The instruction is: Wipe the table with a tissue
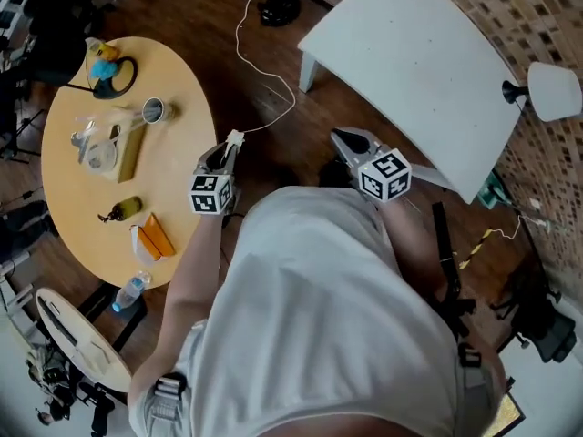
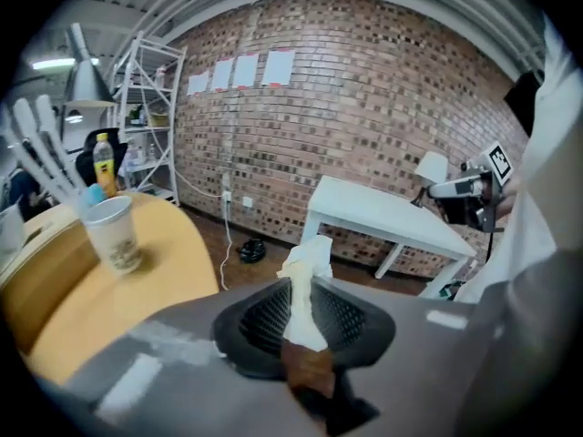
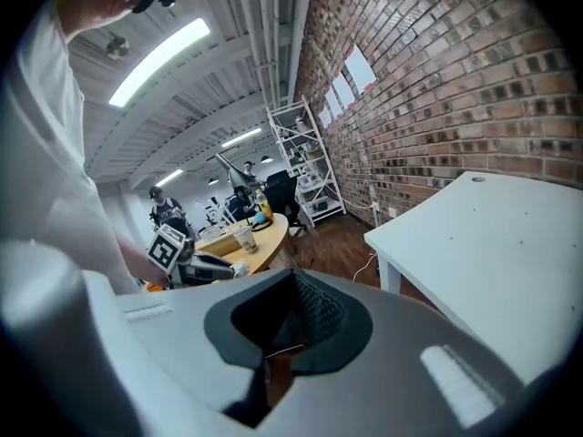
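Note:
My left gripper [image 1: 227,149] is shut on a white tissue [image 1: 235,138], whose crumpled end sticks up from between the pads [image 2: 308,262]. It hangs over the dark wood floor just off the right edge of the round yellow table [image 1: 187,130]. My right gripper [image 1: 343,138] is a short way to the right, near the white table [image 1: 410,71], with its jaws together and nothing in them [image 3: 287,321]. In the right gripper view the left gripper [image 3: 208,265] and its tissue show beside the yellow table [image 3: 264,235].
The yellow table carries a paper cup [image 2: 114,233], a metal cup [image 1: 153,110], an orange packet [image 1: 157,237], a small bottle [image 1: 121,209] and other bits. A white cable [image 1: 264,80] runs over the floor. A lamp [image 1: 551,91] stands by the brick wall, and a shelf [image 2: 150,107] stands behind the table.

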Demonstrator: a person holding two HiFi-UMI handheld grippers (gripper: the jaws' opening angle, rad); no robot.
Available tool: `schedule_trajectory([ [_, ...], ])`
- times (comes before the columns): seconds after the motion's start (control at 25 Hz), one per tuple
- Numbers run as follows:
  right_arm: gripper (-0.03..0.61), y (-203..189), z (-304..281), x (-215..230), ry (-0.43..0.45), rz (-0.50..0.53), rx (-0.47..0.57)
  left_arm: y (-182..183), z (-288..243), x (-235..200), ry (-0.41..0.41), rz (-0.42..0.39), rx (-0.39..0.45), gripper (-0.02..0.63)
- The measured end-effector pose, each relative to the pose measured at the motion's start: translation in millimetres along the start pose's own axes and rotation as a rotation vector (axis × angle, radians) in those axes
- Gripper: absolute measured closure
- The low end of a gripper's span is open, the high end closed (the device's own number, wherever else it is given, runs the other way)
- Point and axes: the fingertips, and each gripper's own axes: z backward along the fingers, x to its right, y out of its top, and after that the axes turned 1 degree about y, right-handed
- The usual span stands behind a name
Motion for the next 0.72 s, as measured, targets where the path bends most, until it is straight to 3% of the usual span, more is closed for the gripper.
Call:
schedule_trajectory([
  [0.32, 0.571, 1.9, 39.5, 51.2, -0.091, -0.059, 0.042, 64.3, -63.1, 125.7, -0.308, -0.090, 0.032, 0.541],
  [0.48, 0.571, 2.2, 61.5, 84.6, -0.135, -0.089, 0.062, 88.3, -90.3, 157.4, -0.379, -0.072, 0.028, 0.541],
  [0.72, 0.571, 4.9, 86.9, 128.4, -0.164, -0.116, 0.084, 124.8, -125.1, 186.1, -0.411, -0.093, 0.018, 0.540],
])
